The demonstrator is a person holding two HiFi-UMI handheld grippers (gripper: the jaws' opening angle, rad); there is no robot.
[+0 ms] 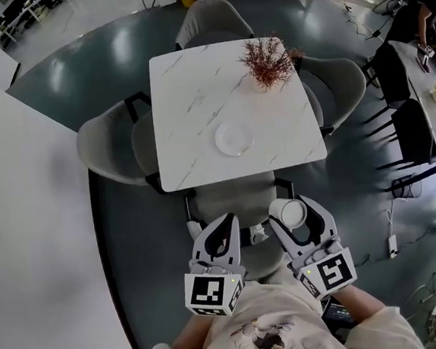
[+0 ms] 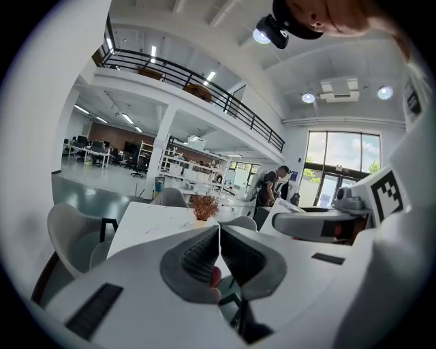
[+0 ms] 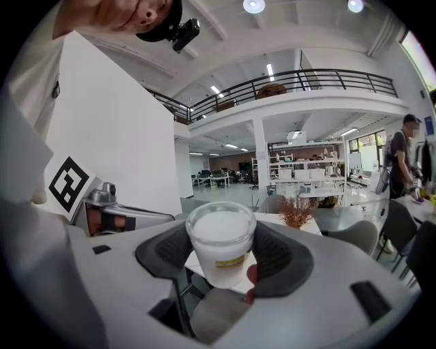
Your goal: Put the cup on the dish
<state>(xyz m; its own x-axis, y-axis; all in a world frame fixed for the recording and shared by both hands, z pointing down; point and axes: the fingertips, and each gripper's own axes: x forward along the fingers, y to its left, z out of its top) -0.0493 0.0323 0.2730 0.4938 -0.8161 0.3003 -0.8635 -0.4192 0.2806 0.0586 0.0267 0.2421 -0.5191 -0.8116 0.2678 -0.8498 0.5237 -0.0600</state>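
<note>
Close to the person's chest, the cup [image 3: 221, 244] is clamped in the right gripper [image 1: 290, 212], well short of the table [image 1: 187, 88]; the left gripper [image 2: 219, 237] is closed on nothing. Carrying is judged under way, and a forward reach to the dish [image 1: 234, 139] on the table is called for. That dish is shown only by the head view.

Left tool [image 2: 219, 236] jaws pressed together, white table [image 2: 146, 221], reddish plant [image 2: 204, 206] beyond

Found white, yellow-labelled plastic cup [image 1: 291, 214] clamped in right gripper [image 1: 291, 209], low right of centre. Found round, pale dish [image 1: 234, 139] lying flat mid-frame, well apart.
</note>
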